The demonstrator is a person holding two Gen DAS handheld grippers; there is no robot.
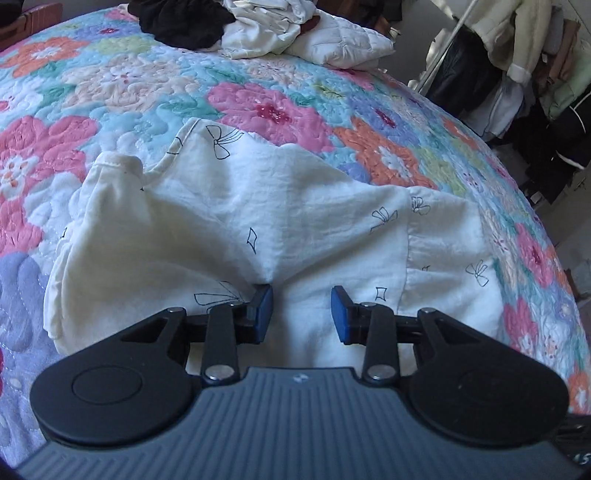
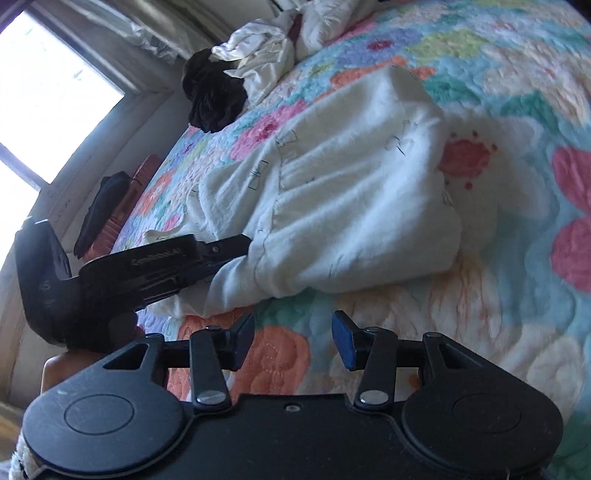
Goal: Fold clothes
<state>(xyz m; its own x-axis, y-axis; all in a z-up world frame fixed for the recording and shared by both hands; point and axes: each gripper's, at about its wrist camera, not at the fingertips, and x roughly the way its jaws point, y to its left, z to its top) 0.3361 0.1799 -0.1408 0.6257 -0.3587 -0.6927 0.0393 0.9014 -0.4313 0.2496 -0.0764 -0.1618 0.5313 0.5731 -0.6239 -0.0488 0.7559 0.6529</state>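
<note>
A white garment with small black bow prints (image 1: pixel 258 221) lies partly folded on the floral quilt (image 1: pixel 258 103). My left gripper (image 1: pixel 302 310) is open, its blue pads low over the garment's near edge, with white cloth between them. In the right wrist view the same garment (image 2: pixel 351 206) lies ahead and to the left. My right gripper (image 2: pixel 293 339) is open and empty over bare quilt (image 2: pixel 517 258), short of the garment. The left gripper's black body (image 2: pixel 155 266) shows at the garment's left edge.
A pile of white clothes (image 1: pixel 266 26) and a black garment (image 1: pixel 181 26) lies at the far end of the bed, beside a white quilted pillow (image 1: pixel 343 44). A rack of hanging clothes (image 1: pixel 517 74) stands to the right. A window (image 2: pixel 48 92) is behind the bed.
</note>
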